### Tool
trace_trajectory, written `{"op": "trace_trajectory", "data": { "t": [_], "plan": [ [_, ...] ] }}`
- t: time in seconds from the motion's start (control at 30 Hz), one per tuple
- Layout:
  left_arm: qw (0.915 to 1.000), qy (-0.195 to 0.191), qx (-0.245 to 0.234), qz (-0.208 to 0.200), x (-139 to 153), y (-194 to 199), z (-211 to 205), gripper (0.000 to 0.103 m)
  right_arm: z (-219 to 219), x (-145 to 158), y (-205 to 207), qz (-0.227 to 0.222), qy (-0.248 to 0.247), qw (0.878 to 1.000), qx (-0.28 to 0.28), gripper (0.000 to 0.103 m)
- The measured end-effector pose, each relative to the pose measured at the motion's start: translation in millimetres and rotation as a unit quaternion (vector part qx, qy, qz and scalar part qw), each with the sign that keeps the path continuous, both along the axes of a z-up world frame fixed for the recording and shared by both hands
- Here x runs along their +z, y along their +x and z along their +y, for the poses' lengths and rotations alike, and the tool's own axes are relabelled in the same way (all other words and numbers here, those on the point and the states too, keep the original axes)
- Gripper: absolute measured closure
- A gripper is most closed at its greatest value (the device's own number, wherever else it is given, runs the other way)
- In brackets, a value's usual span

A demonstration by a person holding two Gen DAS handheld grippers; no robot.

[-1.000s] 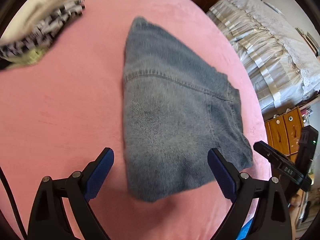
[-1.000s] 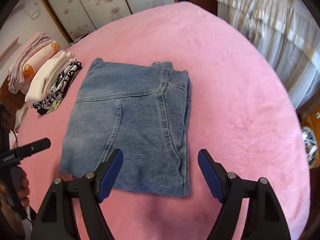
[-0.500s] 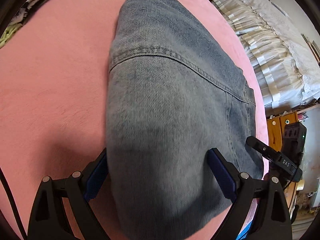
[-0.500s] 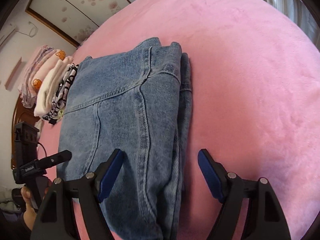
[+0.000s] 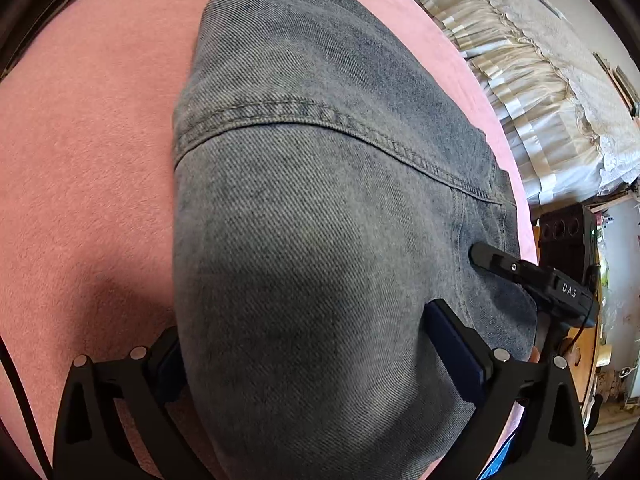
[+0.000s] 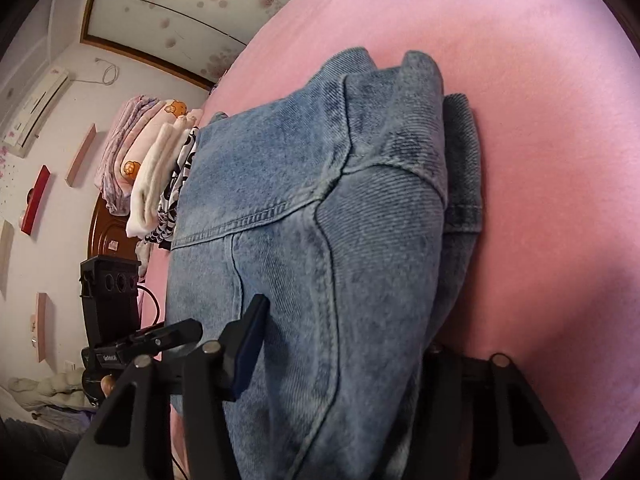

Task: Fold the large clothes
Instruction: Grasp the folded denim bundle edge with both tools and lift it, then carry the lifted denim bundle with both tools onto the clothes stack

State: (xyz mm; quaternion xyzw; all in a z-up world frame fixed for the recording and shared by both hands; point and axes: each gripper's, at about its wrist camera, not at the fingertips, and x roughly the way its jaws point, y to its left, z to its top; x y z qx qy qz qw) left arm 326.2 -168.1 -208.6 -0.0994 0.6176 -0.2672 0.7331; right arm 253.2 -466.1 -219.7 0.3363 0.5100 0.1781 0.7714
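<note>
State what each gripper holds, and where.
Neither grips yet: the folded blue denim jeans lie between both. Left gripper is opening, right gripper closing, at the near edge.

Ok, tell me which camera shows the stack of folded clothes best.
The right wrist view: the stack of folded clothes sits in plain sight beyond the jeans. The left wrist view catches only a patterned scrap at its top edge.

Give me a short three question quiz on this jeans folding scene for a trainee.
1. True or false: the folded jeans lie on a pink blanket.
2. What sits between the fingers of the right tongs: A) a white towel, B) the jeans, C) nothing?
3. In the right wrist view, what lies just beyond the jeans, on their left?

Key
1. True.
2. B; the jaws are closing around the near edge.
3. A stack of folded clothes.
</note>
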Motion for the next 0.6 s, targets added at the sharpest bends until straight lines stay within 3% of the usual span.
{"op": "trace_trajectory", "data": {
  "t": [0.23, 0.37, 0.5, 0.6],
  "plan": [
    [0.9998, 0.018, -0.011, -0.001, 1.7, -0.5, -7.7, 0.001, 13.8, 7.5, 0.1, -0.001, -0.03, 1.0, -0.009, 0.067],
    [0.9997, 0.011, 0.021, -0.008, 7.6, -3.3, -0.1, 0.023, 27.7, 16.4, 0.2, -0.008, -0.048, 0.999, -0.011, 0.077],
    [0.999, 0.016, 0.018, -0.037, 25.7, -13.1, 0.5, 0.046, 40.2, 36.6, -6.3, -0.024, -0.067, 0.997, -0.019, 0.083],
    [0.998, 0.023, 0.014, -0.058, 44.5, -22.3, 2.0, 0.055, 55.9, 56.7, -13.3, -0.04, -0.09, 0.995, -0.02, 0.085]
  ]
}}
